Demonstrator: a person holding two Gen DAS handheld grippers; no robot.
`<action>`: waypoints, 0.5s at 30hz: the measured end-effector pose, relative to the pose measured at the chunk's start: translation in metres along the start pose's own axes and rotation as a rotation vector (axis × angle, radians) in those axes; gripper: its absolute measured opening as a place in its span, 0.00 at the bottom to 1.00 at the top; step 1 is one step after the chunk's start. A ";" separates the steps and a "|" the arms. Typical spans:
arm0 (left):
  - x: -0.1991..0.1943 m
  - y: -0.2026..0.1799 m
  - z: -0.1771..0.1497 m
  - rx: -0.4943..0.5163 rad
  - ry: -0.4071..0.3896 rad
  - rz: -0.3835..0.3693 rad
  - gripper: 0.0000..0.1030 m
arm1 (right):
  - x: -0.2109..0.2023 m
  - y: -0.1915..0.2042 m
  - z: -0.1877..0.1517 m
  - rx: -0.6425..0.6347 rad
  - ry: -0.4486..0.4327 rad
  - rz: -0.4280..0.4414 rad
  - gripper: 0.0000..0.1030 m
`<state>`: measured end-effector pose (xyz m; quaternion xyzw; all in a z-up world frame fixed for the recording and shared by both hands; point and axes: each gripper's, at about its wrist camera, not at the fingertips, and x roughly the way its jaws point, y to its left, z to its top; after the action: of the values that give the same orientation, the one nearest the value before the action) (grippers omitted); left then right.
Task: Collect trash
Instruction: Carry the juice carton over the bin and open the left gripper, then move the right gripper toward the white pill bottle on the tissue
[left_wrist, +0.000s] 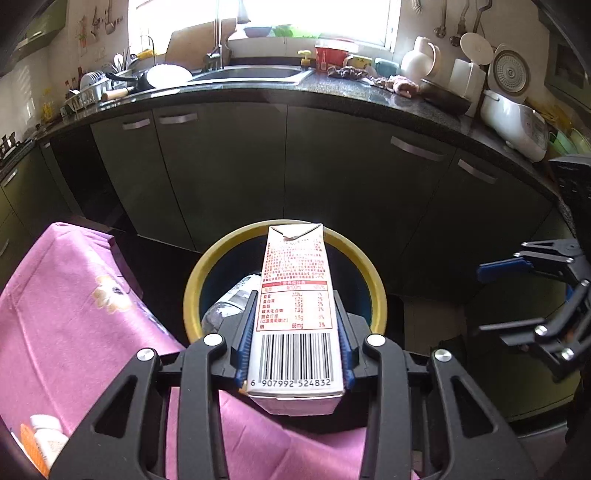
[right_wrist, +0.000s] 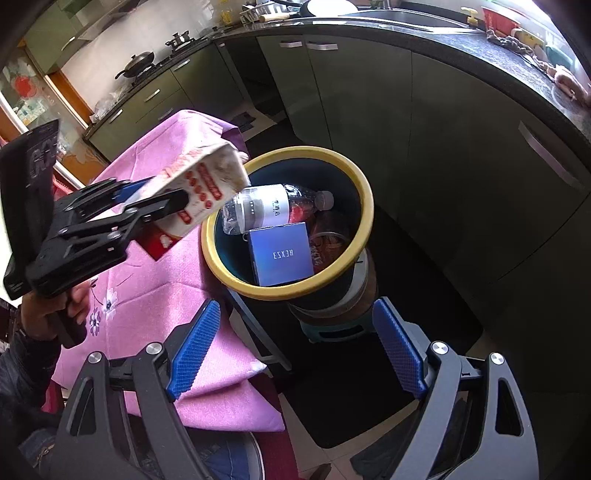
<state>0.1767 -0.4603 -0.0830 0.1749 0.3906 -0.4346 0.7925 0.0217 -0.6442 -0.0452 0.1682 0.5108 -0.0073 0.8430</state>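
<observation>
My left gripper (left_wrist: 295, 317) is shut on a white and red drink carton (left_wrist: 295, 295), barcode side up, held level with its far end over the rim of the yellow-rimmed dark bin (left_wrist: 376, 280). In the right wrist view the carton (right_wrist: 199, 181) and left gripper (right_wrist: 147, 206) hang at the bin's left rim (right_wrist: 291, 291). Inside the bin lie a clear plastic bottle (right_wrist: 269, 210), a blue box (right_wrist: 280, 254) and a reddish wrapper (right_wrist: 328, 240). My right gripper (right_wrist: 295, 350) is open and empty, just short of the bin; it also shows in the left wrist view (left_wrist: 532, 295).
A table with a pink flowered cloth (right_wrist: 155, 269) stands left of the bin. A white pill bottle (left_wrist: 44, 443) lies on it. Dark green cabinets (left_wrist: 332, 177) and a black counter with a sink (left_wrist: 251, 74) run behind. The bin sits on a small stool (right_wrist: 332, 328).
</observation>
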 end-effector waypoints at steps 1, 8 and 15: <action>0.012 0.001 0.002 -0.014 0.017 0.004 0.35 | 0.000 -0.002 -0.001 0.003 0.001 -0.001 0.81; -0.007 0.012 -0.021 -0.080 -0.013 0.010 0.61 | 0.007 0.003 -0.002 -0.002 0.012 0.017 0.81; -0.130 0.026 -0.084 -0.104 -0.254 0.085 0.85 | 0.023 0.043 0.005 -0.064 0.025 0.071 0.81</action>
<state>0.1173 -0.3224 -0.0381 0.0938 0.3014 -0.3983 0.8612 0.0443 -0.6017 -0.0509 0.1590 0.5148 0.0411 0.8414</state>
